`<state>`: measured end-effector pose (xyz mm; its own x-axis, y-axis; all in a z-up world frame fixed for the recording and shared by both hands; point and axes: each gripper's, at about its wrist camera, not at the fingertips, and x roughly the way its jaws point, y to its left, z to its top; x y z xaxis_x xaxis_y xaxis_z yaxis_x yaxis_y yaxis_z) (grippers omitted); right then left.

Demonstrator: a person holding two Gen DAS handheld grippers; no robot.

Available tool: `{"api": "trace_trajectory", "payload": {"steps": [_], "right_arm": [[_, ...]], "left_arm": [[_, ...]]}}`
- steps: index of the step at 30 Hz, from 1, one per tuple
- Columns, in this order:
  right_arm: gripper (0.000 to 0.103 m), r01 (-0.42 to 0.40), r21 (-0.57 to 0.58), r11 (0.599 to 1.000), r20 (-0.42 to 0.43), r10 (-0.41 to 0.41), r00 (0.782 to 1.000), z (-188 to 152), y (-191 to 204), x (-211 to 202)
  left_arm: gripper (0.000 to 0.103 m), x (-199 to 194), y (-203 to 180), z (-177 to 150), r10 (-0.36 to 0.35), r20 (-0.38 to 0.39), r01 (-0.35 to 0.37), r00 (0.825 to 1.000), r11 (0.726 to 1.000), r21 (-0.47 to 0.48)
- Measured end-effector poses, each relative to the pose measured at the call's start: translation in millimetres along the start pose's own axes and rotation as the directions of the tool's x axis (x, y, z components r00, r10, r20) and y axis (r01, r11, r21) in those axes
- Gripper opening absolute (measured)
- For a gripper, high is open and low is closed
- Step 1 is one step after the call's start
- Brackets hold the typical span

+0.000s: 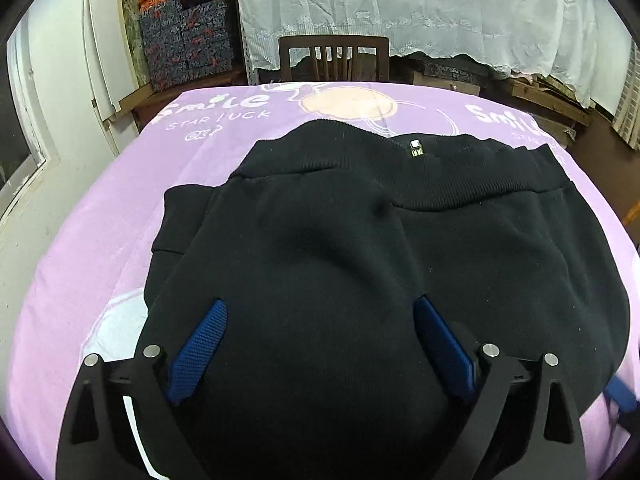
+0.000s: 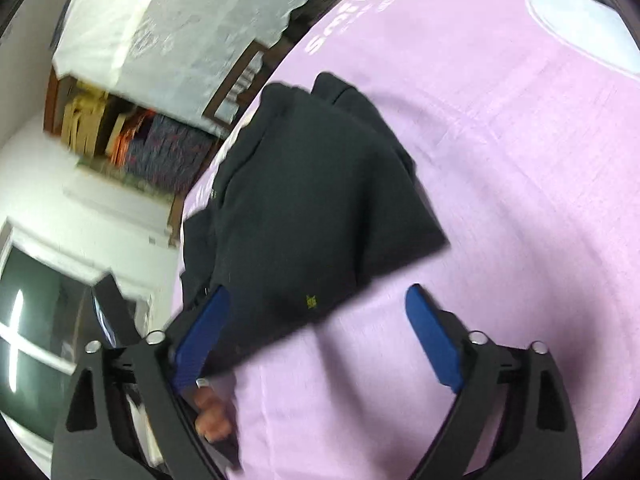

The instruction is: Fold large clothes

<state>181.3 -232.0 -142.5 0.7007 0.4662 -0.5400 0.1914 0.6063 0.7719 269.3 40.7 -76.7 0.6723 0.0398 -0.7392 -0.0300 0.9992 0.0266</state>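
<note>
A large black garment lies partly folded on the lilac printed sheet, its ribbed hem and a small gold tag at the far side. My left gripper is open, its blue pads spread over the garment's near part, holding nothing. In the right wrist view the same garment lies left of centre on the sheet. My right gripper is open, over the garment's near edge by the gold tag, one pad over bare sheet.
A dark wooden chair stands at the table's far edge. Patterned boxes are stacked at the back left. A white lace cloth hangs behind. A white wall and window are at the left.
</note>
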Motion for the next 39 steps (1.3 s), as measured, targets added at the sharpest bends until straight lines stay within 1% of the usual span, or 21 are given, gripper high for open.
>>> {"api": "trace_trajectory", "payload": {"steps": [1,3,7,8,9,11,12,17,23,25,26,27,28,29,30,31,33,35,37,38,39], "right_arm": [[0.09,0.015,0.017,1.0,0.03,-0.015,0.999,2,2,4],[0.099,0.041,0.068,0.997,0.094,-0.047,0.994,9,7,15],[0.098,0.125,0.093,0.988,0.249,-0.144,0.958,20,13,28],[0.094,0.147,0.083,0.986,0.271,-0.165,0.948,20,14,32],[0.085,0.166,0.078,0.983,0.271,-0.181,0.945,17,16,34],[0.073,0.125,0.068,0.99,0.235,-0.138,0.962,11,14,36],[0.068,0.124,0.067,0.99,0.232,-0.136,0.963,9,12,36],[0.049,0.078,0.116,0.99,0.227,-0.103,0.968,16,2,35],[0.053,0.088,0.069,0.994,0.186,-0.1,0.978,24,10,42],[0.045,0.086,0.12,0.989,0.166,-0.105,0.98,26,8,42],[0.035,0.104,0.081,0.991,0.167,-0.116,0.979,27,16,43],[0.023,0.155,-0.017,0.988,0.194,-0.149,0.97,27,34,42],[0.021,0.234,-0.145,0.962,0.252,-0.193,0.948,22,61,38],[0.019,0.265,-0.215,0.94,0.288,-0.198,0.937,17,77,36],[0.018,0.293,-0.334,0.896,0.342,-0.175,0.923,6,108,31],[0.017,0.304,-0.408,0.861,0.368,-0.15,0.918,-2,130,30],[0.017,0.32,-0.563,0.762,0.404,-0.085,0.911,-28,177,31],[0.017,0.341,-0.694,0.634,0.41,-0.041,0.911,-61,210,43],[0.017,0.367,-0.801,0.472,0.398,-0.037,0.917,-101,228,67],[0.018,0.377,-0.832,0.406,0.393,-0.047,0.918,-118,228,80],[0.018,0.382,-0.847,0.369,0.39,-0.055,0.919,-128,225,90]], "left_arm": [[0.097,0,0,1,-0.002,-0.002,0.002,1.0,1.0,-0.002],[0.097,3,1,4,0.0,-0.007,0.0,1.0,1.0,-0.003],[0.097,3,4,4,-0.01,-0.017,0.01,1.0,1.0,-0.007],[0.097,3,4,4,-0.012,-0.02,0.012,1.0,1.0,-0.007],[0.097,4,6,5,-0.014,-0.023,0.014,1.0,1.0,-0.01],[0.097,4,7,7,-0.019,-0.033,0.019,0.999,1.0,-0.018],[0.098,5,7,7,-0.018,-0.035,0.018,0.999,1.0,-0.019],[0.099,7,8,10,-0.027,-0.044,0.026,0.999,0.999,-0.021],[0.094,1,21,20,-0.085,-0.065,0.081,0.994,0.995,-0.058],[0.094,-4,36,26,-0.082,-0.051,0.077,0.995,0.994,-0.083],[0.094,-4,45,29,-0.083,-0.051,0.077,0.995,0.992,-0.099],[0.094,-3,54,32,-0.104,-0.054,0.097,0.993,0.987,-0.124],[0.094,-3,65,36,-0.128,-0.057,0.118,0.99,0.98,-0.161],[0.094,-3,79,39,-0.137,-0.058,0.123,0.989,0.972,-0.198],[0.094,-4,89,42,-0.144,-0.056,0.129,0.988,0.967,-0.222],[0.094,-6,103,46,-0.16,-0.043,0.144,0.986,0.957,-0.253],[0.093,-14,129,53,-0.189,-0.01,0.177,0.982,0.932,-0.316],[0.093,-21,153,56,-0.241,0.037,0.236,0.97,0.893,-0.384],[0.094,-30,174,55,-0.314,0.094,0.322,0.945,0.836,-0.444],[0.094,-34,181,55,-0.356,0.124,0.372,0.926,0.804,-0.465],[0.094,-35,182,55,-0.386,0.136,0.402,0.913,0.786,-0.469]]}}
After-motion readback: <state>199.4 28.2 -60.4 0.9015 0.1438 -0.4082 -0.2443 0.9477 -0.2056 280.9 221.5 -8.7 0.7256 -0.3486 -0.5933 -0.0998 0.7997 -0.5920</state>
